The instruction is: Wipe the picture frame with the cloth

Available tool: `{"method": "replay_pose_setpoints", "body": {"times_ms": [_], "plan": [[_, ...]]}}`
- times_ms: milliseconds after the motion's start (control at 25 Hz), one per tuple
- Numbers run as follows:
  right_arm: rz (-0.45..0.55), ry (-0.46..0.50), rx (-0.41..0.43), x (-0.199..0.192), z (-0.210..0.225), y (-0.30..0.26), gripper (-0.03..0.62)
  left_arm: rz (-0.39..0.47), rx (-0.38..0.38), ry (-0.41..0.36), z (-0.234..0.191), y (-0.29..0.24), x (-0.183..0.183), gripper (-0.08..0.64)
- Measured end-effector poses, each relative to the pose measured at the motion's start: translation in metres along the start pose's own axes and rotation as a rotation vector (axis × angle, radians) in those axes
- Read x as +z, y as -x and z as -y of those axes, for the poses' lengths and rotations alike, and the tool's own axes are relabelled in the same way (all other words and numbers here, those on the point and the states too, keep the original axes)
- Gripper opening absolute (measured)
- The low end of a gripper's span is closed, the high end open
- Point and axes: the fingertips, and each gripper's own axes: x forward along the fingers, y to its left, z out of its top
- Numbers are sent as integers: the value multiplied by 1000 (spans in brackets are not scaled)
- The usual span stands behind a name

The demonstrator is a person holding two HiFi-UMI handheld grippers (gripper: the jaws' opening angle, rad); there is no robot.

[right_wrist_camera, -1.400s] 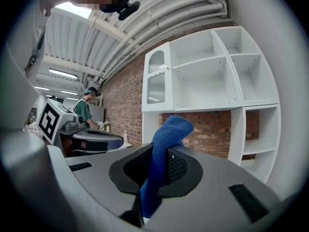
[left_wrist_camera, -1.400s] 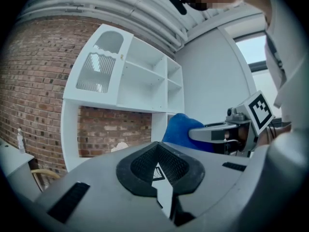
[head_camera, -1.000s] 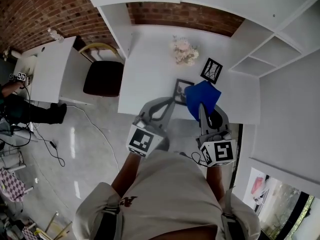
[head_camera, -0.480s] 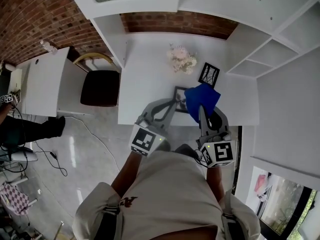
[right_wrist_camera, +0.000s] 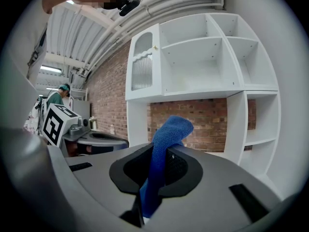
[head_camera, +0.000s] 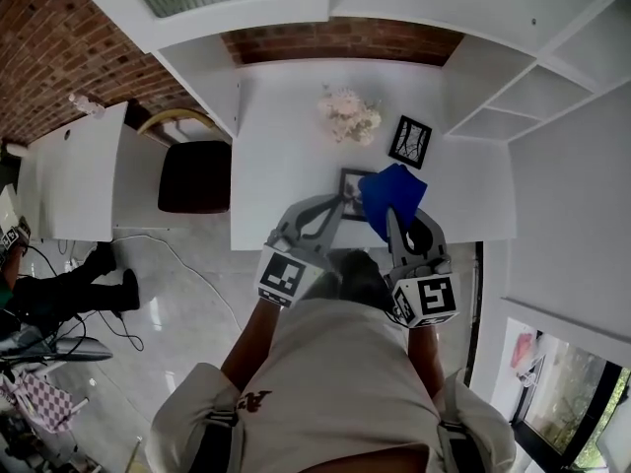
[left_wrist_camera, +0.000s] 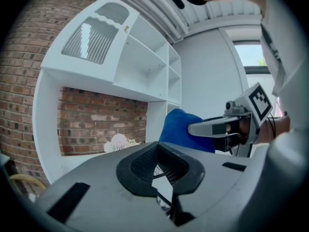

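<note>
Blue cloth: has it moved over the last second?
No: the blue cloth sits just as far below the leaning frame as before.

Beige T-shirt (head_camera: 335,382), grey claws (head_camera: 342,201) (head_camera: 388,215), black-white marker cubes (head_camera: 289,275) (head_camera: 426,301)

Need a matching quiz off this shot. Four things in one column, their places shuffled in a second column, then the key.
Things
1. blue cloth
2. flowers
3. dark chair
4. far picture frame

Places
A. on the floor, left of the white desk
B. on the desk, right of the flowers, toward the shelves
C. clamped in the right hand-held gripper
D. at the back of the desk, near the brick wall

Pairs: 1-C, 2-D, 3-A, 4-B
</note>
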Motion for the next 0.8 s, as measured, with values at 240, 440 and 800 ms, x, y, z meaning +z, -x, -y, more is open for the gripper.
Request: {"method": "replay_pose_setpoints", "body": {"times_ms": [240,440,800], "plan": [[-35,-23,27,-22,14,-7,29,-30,30,1,-1,-13,-15,2],[-65,-32,59,-34,21,-18,29,-53,66,21,-8,-21,-27,2],[-110,-29,79,-60,31,-35,29,-102,77,37,-19,-32,-54,2]]}}
